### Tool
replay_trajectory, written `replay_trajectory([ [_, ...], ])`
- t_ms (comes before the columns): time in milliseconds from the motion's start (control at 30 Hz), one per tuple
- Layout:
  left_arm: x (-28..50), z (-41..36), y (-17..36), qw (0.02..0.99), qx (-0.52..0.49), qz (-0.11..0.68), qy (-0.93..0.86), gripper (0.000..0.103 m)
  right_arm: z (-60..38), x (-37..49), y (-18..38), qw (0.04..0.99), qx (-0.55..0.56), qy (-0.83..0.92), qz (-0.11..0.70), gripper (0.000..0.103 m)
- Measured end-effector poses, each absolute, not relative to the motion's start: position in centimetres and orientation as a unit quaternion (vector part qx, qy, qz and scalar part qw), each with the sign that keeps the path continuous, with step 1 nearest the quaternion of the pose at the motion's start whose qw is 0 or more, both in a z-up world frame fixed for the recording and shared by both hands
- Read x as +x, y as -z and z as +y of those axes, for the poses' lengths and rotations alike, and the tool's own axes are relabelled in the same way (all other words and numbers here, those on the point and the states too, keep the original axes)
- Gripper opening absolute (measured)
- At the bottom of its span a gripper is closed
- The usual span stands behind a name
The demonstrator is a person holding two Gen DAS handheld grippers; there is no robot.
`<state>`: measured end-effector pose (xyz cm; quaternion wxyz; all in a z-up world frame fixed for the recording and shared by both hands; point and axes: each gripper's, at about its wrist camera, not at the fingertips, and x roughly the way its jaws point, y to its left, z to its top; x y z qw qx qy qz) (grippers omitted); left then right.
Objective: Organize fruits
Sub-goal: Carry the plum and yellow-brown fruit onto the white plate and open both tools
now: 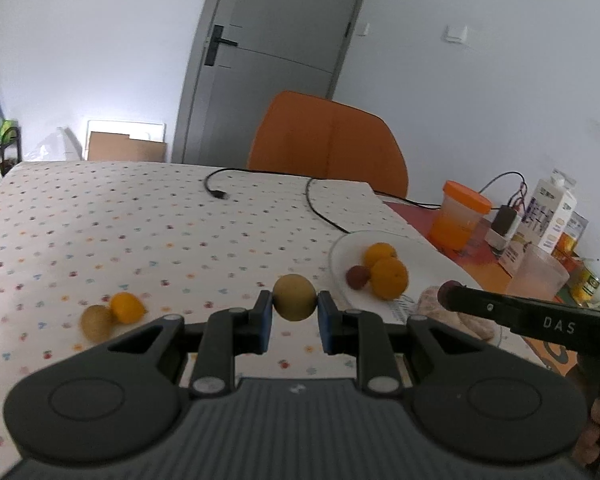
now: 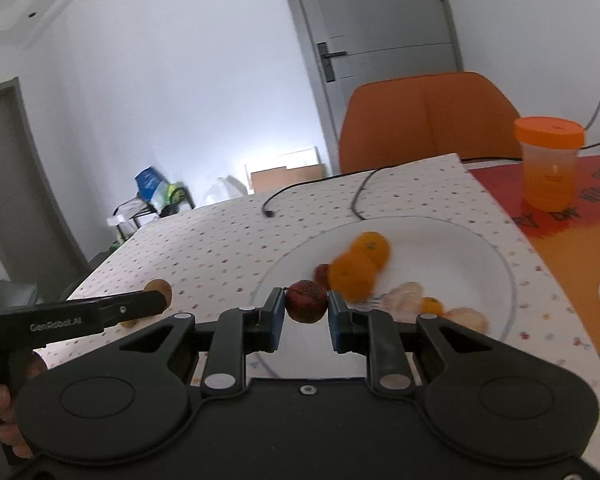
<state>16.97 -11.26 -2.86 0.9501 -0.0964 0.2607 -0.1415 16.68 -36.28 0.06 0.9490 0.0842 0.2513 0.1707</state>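
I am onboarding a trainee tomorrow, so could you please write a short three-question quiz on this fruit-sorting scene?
1. True or false: the left tongs hold nothing.
2. What do the right tongs grip? A) an orange B) a dark red fruit C) a cup
3. How many oranges lie on the white plate in the left wrist view?

Key: 1. False, they grip a yellow-green fruit. 2. B. 3. Two.
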Motion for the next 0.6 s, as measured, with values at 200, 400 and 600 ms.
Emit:
replay_trajectory([
  [200, 17.6, -13.5, 2.7, 0.948, -0.082, 0.263, 0.161, 0.022, -38.2, 16.5, 0.3, 0.952, 0.092, -0.153, 0.248, 0.022],
  [400, 18.1, -15.7, 2.7, 0.945, -0.071, 0.265, 0.18, 0.022, -40.4, 16.6, 0.5, 0.955, 0.1, -0.129, 0.246, 0.022],
  [600, 18.7, -17.6, 3.0, 0.942, -0.061, 0.268, 0.193, 0.022, -42.5, 16.9, 0.9, 0.958, 0.103, -0.104, 0.245, 0.022],
])
